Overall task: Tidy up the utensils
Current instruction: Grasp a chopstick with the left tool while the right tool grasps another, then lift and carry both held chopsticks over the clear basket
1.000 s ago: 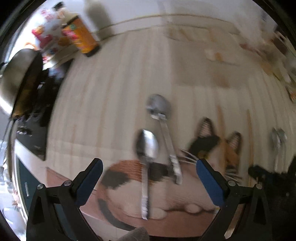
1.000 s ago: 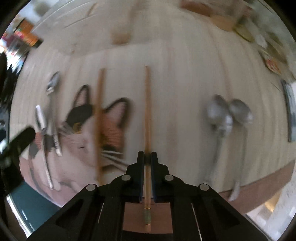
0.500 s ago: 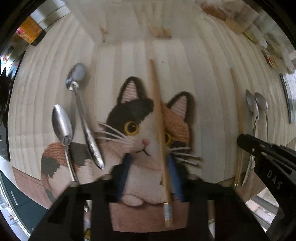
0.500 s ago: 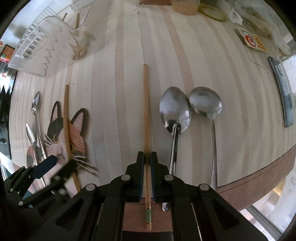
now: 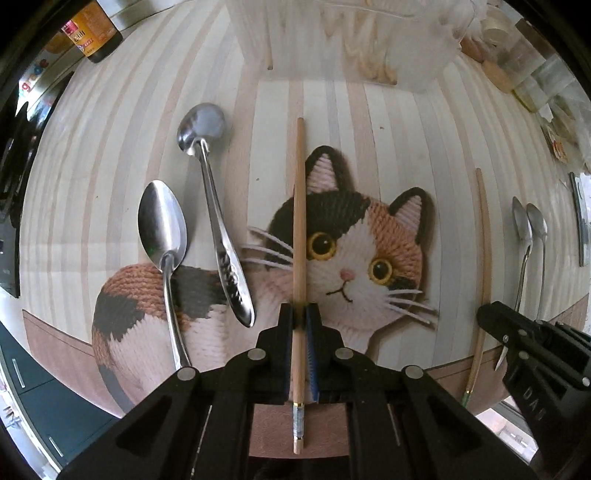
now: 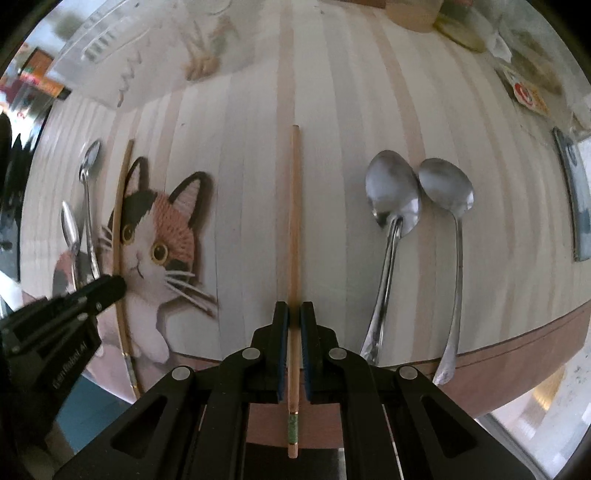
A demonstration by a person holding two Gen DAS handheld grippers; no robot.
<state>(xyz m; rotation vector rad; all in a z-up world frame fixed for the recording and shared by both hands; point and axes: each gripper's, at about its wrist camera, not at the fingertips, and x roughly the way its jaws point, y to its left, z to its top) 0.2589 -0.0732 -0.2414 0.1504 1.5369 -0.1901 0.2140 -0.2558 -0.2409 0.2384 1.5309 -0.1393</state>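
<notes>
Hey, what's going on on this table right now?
A person is sorting utensils with two handheld grippers. The left gripper has just closed on a chopstick lying across the cat mat; the right gripper is clamped on the other chopstick. Two spoons lie left of the mat, two more on the right. A clear holder stands behind.

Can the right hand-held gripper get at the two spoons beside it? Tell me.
Probably not yet: the right hand-held gripper is shut on a chopstick. The two spoons lie uncovered right beside it.
</notes>
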